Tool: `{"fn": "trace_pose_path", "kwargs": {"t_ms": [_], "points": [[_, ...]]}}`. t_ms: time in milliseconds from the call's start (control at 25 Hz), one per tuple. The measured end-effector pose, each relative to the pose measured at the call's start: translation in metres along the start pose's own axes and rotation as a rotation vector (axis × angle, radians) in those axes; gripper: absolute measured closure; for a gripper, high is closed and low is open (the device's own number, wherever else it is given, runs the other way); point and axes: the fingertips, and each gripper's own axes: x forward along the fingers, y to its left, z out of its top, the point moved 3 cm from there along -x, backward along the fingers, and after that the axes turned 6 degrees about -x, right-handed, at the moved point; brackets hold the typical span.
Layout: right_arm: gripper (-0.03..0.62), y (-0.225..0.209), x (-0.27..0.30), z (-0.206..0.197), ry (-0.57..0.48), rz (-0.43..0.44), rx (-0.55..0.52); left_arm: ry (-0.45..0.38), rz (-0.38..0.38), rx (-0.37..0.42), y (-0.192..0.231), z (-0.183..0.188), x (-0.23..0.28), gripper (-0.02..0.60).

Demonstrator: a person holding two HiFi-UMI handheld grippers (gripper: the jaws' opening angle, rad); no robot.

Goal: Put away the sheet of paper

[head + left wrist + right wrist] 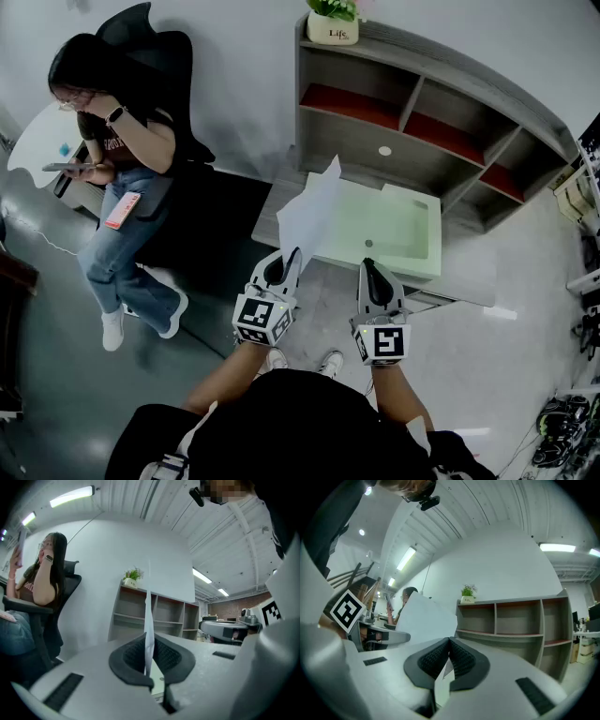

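Fingertips of my left gripper (292, 255), head view, pinch the sheet of paper (309, 217), upright beyond them. Left gripper view: clamped on its edge. Right gripper view: right gripper (449, 641) closed, empty. One-point hold; I fear a swing slips it.

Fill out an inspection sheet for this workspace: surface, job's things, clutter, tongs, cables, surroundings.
Surface: grey table with a pale green tray on it.
Job's things: sheet of paper, held upright, not yet put away.
Clutter: nothing seen.
Tongs: left tongs shut on the sheet's lower edge; right tongs shut, empty.
Cables: tangle of cables on the floor at far right.
Surroundings: shelf unit behind the table, potted plant on top; seated person at left.
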Motion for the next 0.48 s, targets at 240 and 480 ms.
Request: {"fn": "trace_pose_path", "kwargs": {"t_ms": [240,480], "points": [[0.572,0.006,0.004,0.001,-0.006,0.01,-0.036,0.009,-0.024,-0.02,0.0,-0.001,0.002,0.575],[0.572,0.012,0.006,0.002,0.005,0.017,-0.047,0.012,-0.033,-0.006,0.0,0.002,-0.003,0.575]]}}
